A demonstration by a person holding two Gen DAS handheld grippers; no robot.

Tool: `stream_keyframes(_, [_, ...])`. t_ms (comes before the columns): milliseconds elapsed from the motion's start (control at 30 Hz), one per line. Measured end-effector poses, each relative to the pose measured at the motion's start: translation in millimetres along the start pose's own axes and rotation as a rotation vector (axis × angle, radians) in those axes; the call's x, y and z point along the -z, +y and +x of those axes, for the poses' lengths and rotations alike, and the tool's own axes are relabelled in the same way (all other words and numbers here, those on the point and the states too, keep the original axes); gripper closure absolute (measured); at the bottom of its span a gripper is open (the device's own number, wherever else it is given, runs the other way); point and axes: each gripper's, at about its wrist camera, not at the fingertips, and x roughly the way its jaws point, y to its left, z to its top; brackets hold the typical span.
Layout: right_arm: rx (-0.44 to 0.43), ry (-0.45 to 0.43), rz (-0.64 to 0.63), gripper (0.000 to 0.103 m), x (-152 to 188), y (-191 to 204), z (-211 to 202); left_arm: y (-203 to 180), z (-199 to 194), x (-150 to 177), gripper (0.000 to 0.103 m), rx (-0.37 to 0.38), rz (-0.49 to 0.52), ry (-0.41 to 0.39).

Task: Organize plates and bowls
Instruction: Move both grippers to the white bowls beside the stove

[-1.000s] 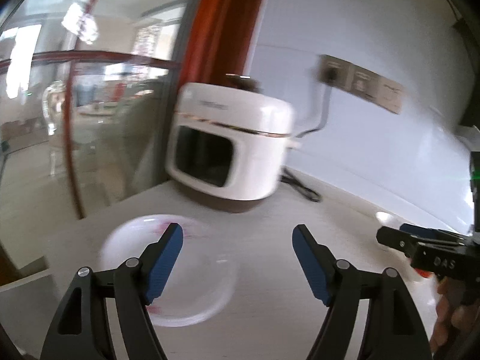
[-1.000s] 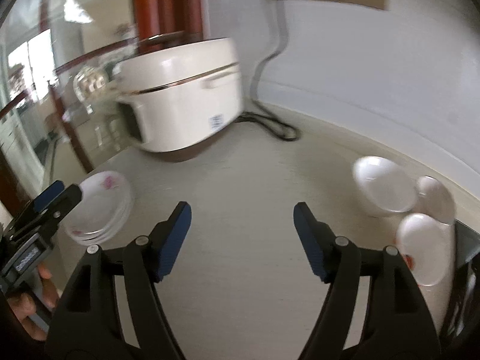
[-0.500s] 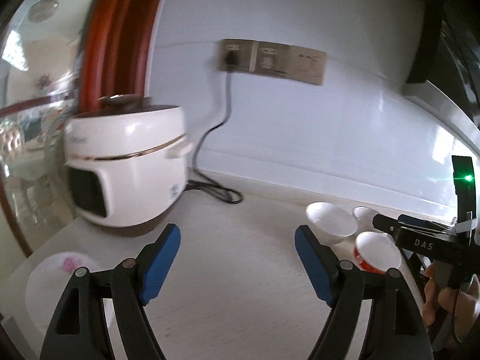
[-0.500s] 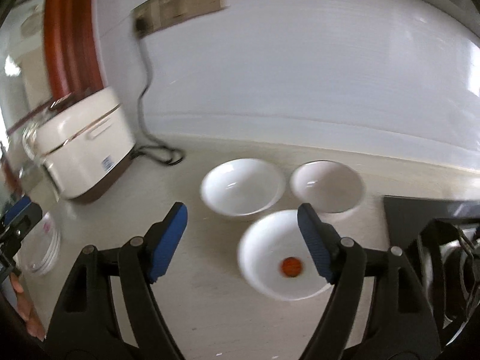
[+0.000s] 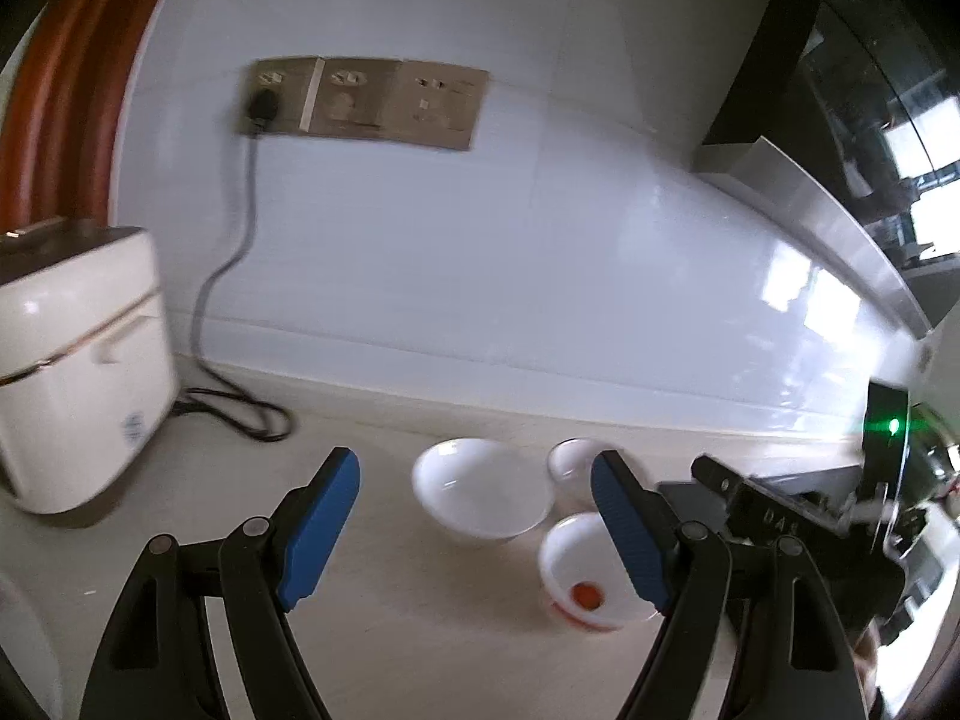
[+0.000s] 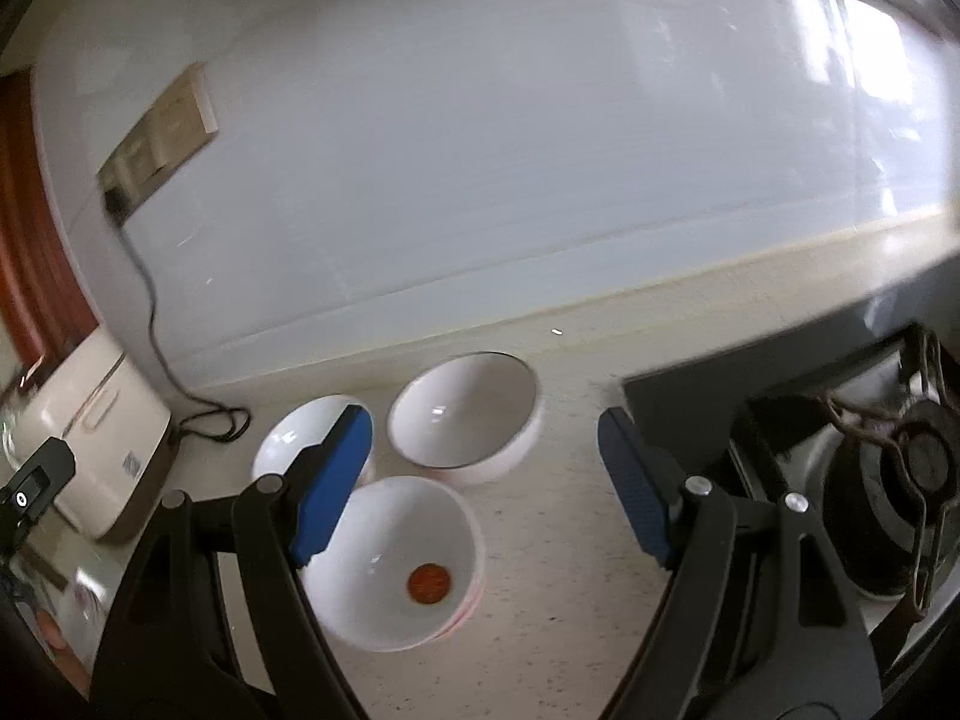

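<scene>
The left gripper (image 5: 474,525) hangs above the pale surface (image 5: 384,630), angled shallowly downward toward the white wall, its blue pads spread wide with nothing between them. In its own view a plain white bowl (image 5: 483,495) sits just past the tips at about 12 o'clock, a smaller bowl (image 5: 573,459) behind it at 1 o'clock, and a bowl with a red spot (image 5: 585,579) at 3 o'clock, partly behind the right-hand pad. The right gripper (image 6: 486,483) tilts more steeply down over the same cluster, released and empty. In its view the red-spotted bowl (image 6: 396,564) lies at 7 o'clock from its midpoint, a second bowl (image 6: 465,411) at 12 o'clock, a third (image 6: 300,438) at 9 o'clock behind the left-hand pad. The three bowls stand close together. A white cooker (image 5: 72,366) stands at 9 o'clock, a stove burner (image 6: 888,480) at 3 o'clock.
</scene>
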Motion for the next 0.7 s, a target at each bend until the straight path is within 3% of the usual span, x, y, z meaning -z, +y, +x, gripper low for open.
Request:
stream_keyframes(167, [-0.023, 0.026, 0.029, 0.023, 2, -5, 8, 5, 31, -6, 0.023, 0.0, -0.036, 0.034])
stream_keyframes(300, [-0.049, 0.037, -0.015, 0.023, 4, 6, 12, 21, 64, -8, 0.023, -0.049, -0.116, 0.126])
stream_keyframes(467, [-0.068, 0.052, -0.116, 0.023, 14, 27, 14, 29, 105, 6, 0.028, -0.025, -0.162, 0.251])
stream_keyframes(600, [-0.097, 0.042, -0.142, 0.023, 15, 32, 8, 34, 118, 17, 0.034, -0.016, -0.179, 0.263])
stream_keyframes(700, [-0.091, 0.097, -0.126, 0.023, 13, 36, 11, 36, 128, 21, 0.039, -0.005, -0.17, 0.27])
